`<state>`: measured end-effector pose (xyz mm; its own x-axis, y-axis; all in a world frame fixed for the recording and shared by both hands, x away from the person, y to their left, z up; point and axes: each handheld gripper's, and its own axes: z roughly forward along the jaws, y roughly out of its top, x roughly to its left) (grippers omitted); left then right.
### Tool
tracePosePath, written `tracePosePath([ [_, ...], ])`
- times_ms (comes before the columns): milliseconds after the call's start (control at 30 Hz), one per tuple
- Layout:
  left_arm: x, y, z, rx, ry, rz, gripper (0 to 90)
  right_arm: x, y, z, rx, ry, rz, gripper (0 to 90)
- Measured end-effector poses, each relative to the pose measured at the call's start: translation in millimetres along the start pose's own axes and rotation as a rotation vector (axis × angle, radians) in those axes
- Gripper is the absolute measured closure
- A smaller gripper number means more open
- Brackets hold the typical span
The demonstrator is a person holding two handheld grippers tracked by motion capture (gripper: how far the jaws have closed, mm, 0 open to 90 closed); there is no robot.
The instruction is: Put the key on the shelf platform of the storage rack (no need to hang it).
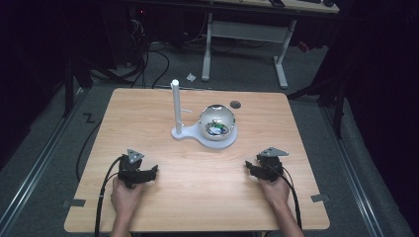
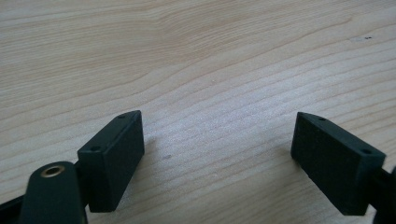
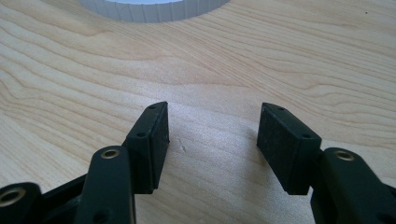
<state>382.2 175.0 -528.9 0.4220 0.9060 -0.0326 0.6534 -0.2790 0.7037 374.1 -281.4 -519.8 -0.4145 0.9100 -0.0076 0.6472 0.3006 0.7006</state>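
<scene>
Resting on table [image 1: 197,168] | two grippers, fingers spread, nothing held | one chrome bowl [image 1: 216,121] | one white stand [image 1: 176,106]

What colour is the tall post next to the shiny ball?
White post, clearest in the high view.

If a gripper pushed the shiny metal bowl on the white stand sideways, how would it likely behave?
The bowl looks round-bottomed and polished, so it would probably rock or roll off rather than slide. Its mirror-like surface suggests the fingers could slip on it. The white stand has a tall thin post on a flat base; a push high on the post might tip it.
</scene>
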Motion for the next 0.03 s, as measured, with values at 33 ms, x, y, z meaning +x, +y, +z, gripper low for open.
tracePosePath([
  [33, 0.0, 0.0, 0.0, 0.0, 0.0, 0.0, 17.7, -0.1, 0.0, 0.0, 0.0, 0.0, 0.0, 43.9],
])
